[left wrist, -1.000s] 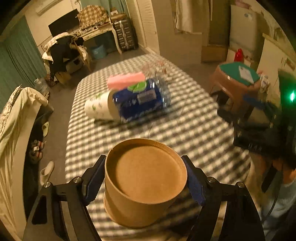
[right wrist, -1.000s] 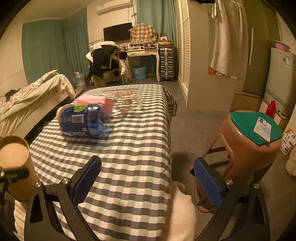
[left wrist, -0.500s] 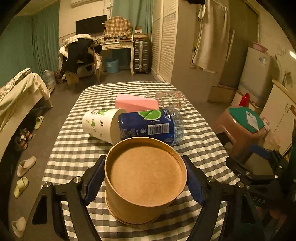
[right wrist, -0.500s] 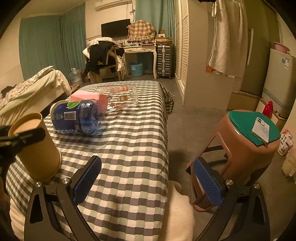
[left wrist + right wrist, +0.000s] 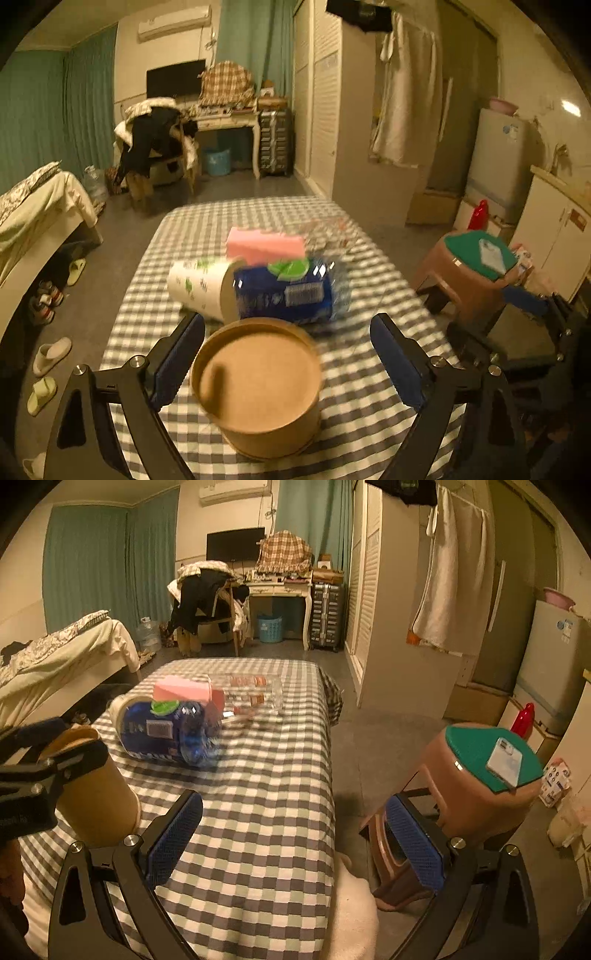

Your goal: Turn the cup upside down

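A brown paper cup point(image 5: 258, 391) stands upside down on the checked tablecloth point(image 5: 362, 384), its flat base facing up. My left gripper point(image 5: 288, 365) is open; its blue pads stand apart from the cup on both sides. In the right wrist view the cup point(image 5: 92, 797) shows at the left edge with the left gripper's black fingers point(image 5: 55, 764) around its top. My right gripper point(image 5: 291, 845) is open and empty above the table's right front corner.
A white paper cup point(image 5: 199, 288) lies on its side against a blue-labelled plastic bottle point(image 5: 291, 291). A pink box point(image 5: 264, 245) and a clear container point(image 5: 251, 694) sit behind them. A brown stool point(image 5: 476, 794) with a phone stands right of the table.
My left gripper's jaws have opened and let go of the brown cup, which now rests base-up on the cloth. The right gripper has barely moved.
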The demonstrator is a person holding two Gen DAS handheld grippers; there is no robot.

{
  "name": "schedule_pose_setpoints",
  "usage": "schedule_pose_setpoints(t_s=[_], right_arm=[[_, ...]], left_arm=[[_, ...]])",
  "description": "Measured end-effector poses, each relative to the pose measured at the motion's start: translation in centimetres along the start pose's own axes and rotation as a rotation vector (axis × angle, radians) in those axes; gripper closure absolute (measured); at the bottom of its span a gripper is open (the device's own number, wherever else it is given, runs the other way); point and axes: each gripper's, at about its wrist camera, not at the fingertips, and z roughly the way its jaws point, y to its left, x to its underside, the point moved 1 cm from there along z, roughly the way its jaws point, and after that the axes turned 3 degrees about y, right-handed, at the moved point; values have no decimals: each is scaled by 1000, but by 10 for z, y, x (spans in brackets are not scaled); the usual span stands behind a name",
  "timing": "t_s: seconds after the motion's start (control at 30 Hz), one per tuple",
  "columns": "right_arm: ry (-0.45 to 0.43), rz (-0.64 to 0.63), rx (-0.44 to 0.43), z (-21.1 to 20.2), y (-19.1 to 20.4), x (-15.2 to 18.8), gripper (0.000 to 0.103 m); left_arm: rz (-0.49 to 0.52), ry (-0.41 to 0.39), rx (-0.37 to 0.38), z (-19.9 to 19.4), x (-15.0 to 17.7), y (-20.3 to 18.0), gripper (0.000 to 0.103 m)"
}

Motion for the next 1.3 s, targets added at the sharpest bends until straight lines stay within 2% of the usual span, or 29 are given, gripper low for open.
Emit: schedule_pose_setpoints(t_s=[0.17,0.27,0.37,0.5,0.67,0.83,1.3], right_arm=[[-78,-8,16,-35,7,-13,3],[-128,-9,19,-58,13,-21,3],[-171,-13,14,-78,21,-27,3],[-211,-25,11,-101,38,-31,3],[-217,-27,-18,-110,54,-26,3],[-196,-21,-33,-104,64,-18,0],[-165,-26,-6,-92,70,-12,0]], left_arm=[[-1,-79,12,-28,-17,2,9],[-27,-128,1,-50,-21,10,1],[-49,-160,-72,-71,-20,20,0],[-80,-163,-175,-87,-11,38,0],[-155,-146,-226,-94,10,61,0],[-150,-137,-272,-95,30,67,0],[-149,-134,-279,-100,45,72,0]])
